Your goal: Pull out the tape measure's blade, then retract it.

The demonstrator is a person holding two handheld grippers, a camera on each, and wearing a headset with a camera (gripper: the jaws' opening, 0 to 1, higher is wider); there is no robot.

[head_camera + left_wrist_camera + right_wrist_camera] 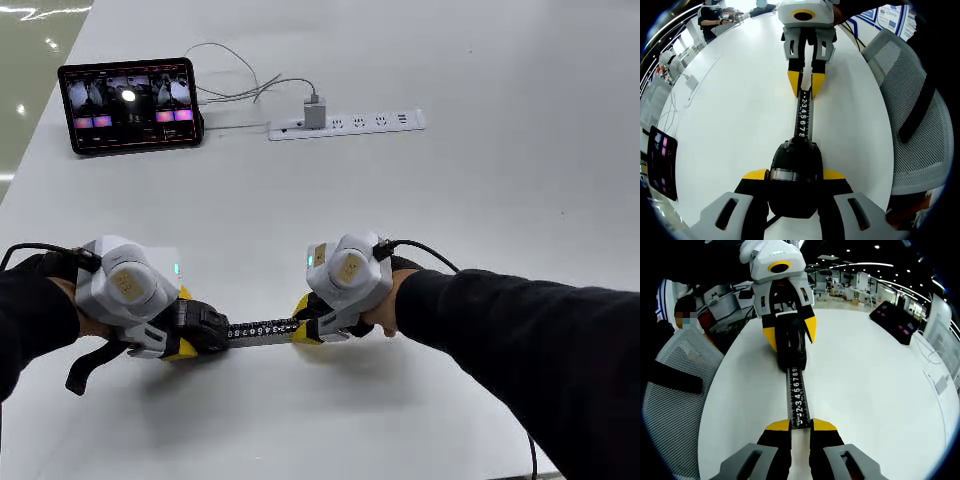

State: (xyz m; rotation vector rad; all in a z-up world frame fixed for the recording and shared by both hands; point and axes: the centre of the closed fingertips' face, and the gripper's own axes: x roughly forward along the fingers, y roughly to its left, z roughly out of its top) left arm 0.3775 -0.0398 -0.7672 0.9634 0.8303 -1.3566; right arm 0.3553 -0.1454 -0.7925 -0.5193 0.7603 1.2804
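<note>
Blade stands partway out of the case, and I read it as taut and straight on all three feeds. My left gripper has its jaws clamped on the case, one yellow tip against each flank. In the left gripper view the black body bulges up between them. The case sits low over the white table, near the edge closest to me; I cannot tell whether its underside touches the top.

From the case's mouth the blade runs out flat, just above the table, to my right gripper, which faces the case head-on. Its jaws are squeezed onto the blade's free end, tips almost together with just the dark strip between them. The right gripper view shows that grip plainly. White numerals line the dark blade from the case to those tips.

Beyond the case, well apart from it and toward the far left, a tablet stands propped with its screen lit. Also beyond the case, further right than the tablet, a white power strip lies flat with a charger plugged into its left end. Thin cables loop from there toward the tablet. Behind the case, off the table's near edge, a grey mesh chair shows in both gripper views. My dark sleeves reach in toward the case from either side.
</note>
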